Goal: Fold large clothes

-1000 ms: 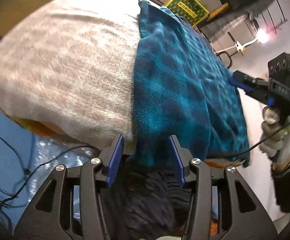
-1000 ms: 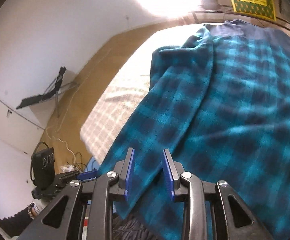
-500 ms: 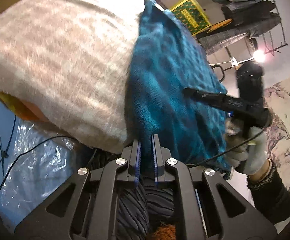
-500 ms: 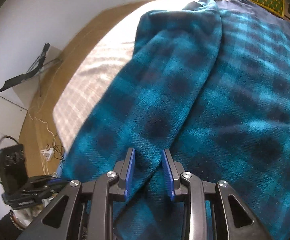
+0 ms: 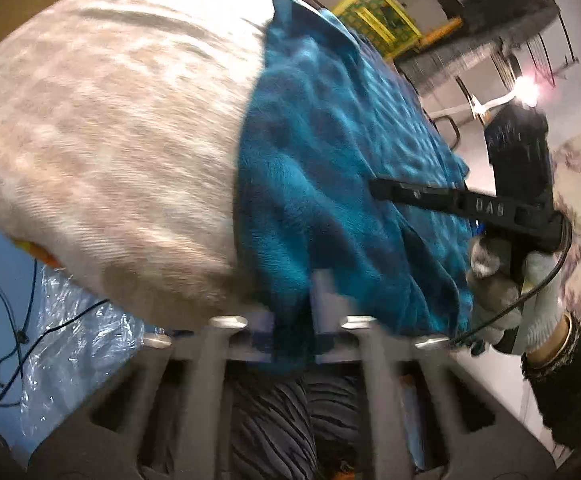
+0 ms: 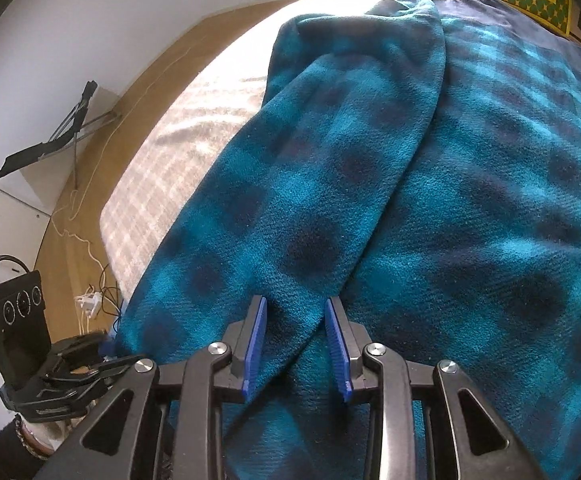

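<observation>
Beige bed (image 5: pixel 110 140): left claw (image 5: pixel 290 320) angled down, opening on blue garment (image 5: pixel 330 140).

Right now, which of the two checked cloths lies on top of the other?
The teal fleece garment; it is dark blue-checked and covers part of the pale beige blanket.

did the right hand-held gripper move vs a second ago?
Yes. In the left wrist view the right hand-held gripper came in from beyond the bed's edge onto the teal plaid garment.

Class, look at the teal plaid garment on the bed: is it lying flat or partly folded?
Partly folded: one long flap of the teal plaid garment lies doubled over the rest, on the beige bedcover.
</observation>
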### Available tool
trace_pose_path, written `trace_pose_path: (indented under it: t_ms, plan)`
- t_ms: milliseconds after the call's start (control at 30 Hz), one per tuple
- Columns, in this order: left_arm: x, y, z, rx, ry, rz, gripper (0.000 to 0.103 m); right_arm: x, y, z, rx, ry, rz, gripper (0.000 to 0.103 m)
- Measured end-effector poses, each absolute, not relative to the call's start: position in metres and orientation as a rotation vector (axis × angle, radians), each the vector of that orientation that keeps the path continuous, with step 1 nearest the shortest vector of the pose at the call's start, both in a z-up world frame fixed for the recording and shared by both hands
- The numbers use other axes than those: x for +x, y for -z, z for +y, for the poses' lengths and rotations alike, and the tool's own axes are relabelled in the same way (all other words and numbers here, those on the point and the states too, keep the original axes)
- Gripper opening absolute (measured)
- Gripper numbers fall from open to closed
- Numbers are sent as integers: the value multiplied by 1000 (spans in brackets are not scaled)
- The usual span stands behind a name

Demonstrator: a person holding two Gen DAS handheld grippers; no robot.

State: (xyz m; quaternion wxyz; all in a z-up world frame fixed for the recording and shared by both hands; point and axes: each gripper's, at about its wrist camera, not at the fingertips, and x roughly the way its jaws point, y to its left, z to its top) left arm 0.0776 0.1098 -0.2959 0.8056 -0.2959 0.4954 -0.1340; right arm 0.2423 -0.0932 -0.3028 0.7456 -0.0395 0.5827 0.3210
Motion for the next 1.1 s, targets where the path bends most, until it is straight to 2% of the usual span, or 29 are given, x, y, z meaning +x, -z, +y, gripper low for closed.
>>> trace_pose_path:
  t_ms: [167, 233, 367, 433, 633, 767, 1100]
  plan:
    - [69, 270, 109, -621, 328, 978, 7, 241, 282, -97, -25, -736, 1278, 38]
    - [66, 259, 109, -610, 338, 947, 7, 245, 259, -98, 10, -763, 1249, 48]
    - [64, 243, 101, -541, 356, 912, 7, 267, 218, -82, -17, -791, 1194, 58]
    - [63, 236, 97, -511, 363, 898, 7, 281, 209, -66, -64, -781, 1197, 72]
    - [68, 225, 76, -437, 390, 884, 7, 321, 231, 0, -184, -738, 1311, 72]
    - [74, 222, 69, -419, 406, 878, 7, 334, 248, 32, -287, -696, 1310, 71]
    - [82, 206, 79, -486, 419, 852, 6, 384, 249, 41, -221, -637, 1315, 70]
